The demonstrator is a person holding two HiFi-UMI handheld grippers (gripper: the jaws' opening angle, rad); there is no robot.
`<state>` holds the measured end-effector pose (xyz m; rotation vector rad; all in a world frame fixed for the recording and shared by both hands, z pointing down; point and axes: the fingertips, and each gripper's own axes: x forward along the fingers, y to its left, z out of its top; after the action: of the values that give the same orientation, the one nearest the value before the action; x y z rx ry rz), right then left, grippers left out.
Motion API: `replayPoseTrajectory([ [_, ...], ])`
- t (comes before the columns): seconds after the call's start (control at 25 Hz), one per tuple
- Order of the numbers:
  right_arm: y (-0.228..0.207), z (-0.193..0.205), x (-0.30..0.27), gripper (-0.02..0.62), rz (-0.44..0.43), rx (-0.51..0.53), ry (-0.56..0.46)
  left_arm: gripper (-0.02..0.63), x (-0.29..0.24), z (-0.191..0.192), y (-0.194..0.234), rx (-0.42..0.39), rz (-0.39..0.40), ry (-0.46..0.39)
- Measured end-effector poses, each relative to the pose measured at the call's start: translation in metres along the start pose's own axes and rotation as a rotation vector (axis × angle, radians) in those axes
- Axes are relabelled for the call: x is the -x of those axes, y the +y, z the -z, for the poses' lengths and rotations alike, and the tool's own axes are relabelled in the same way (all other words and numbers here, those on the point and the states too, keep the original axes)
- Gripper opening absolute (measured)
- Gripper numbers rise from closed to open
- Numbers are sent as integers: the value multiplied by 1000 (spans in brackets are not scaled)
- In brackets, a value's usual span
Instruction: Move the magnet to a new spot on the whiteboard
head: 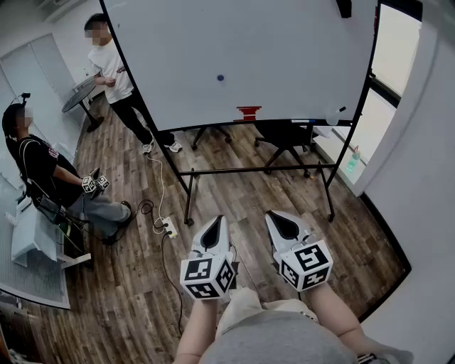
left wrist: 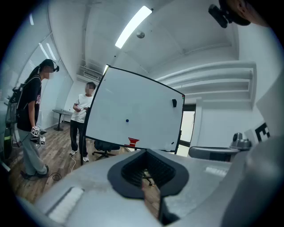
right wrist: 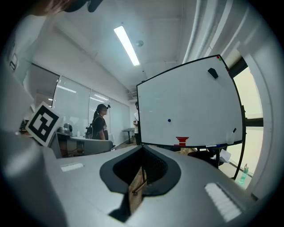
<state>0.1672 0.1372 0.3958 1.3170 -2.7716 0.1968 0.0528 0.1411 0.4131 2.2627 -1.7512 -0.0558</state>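
**Magnet** (head: 220,77): small, round, dark blue. It is stuck on the whiteboard (head: 284,50) a little left of the middle, above and to the left of a red item (head: 249,112) on the board's ledge. It lies well apart from both grippers, ahead of them and higher, and is touched by neither.

**Left gripper** (head: 217,222): held low in front of the body and pointed toward the board. Its jaws are brought together and nothing is clamped.

**Right gripper** (head: 273,216): held just beside the left and aimed the same way. Its jaws are pressed together with nothing between them.

**Whiteboard:** carried on a black frame over a wood floor (head: 242,206). A black item (head: 344,7) is fixed near its upper right corner.

**Bystanders:** a person in a black shirt (head: 39,167) and a person in a white shirt (head: 114,67) are seen to the left of the board.
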Motion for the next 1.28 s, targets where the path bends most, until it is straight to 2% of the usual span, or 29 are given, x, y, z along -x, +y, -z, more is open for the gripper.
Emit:
replayPoseTrajectory([
  [0.44, 26, 6, 21, 0, -20, 3, 14, 5, 36, 8, 2, 8, -11, 11],
  [0.6, 30, 8, 19, 2, -33, -39, 13, 3, 42, 7, 4, 9, -17, 5],
  [1.28, 21, 10, -1, 2, -81, -34, 22, 4, 28, 9, 21, 44, -73, -1],
])
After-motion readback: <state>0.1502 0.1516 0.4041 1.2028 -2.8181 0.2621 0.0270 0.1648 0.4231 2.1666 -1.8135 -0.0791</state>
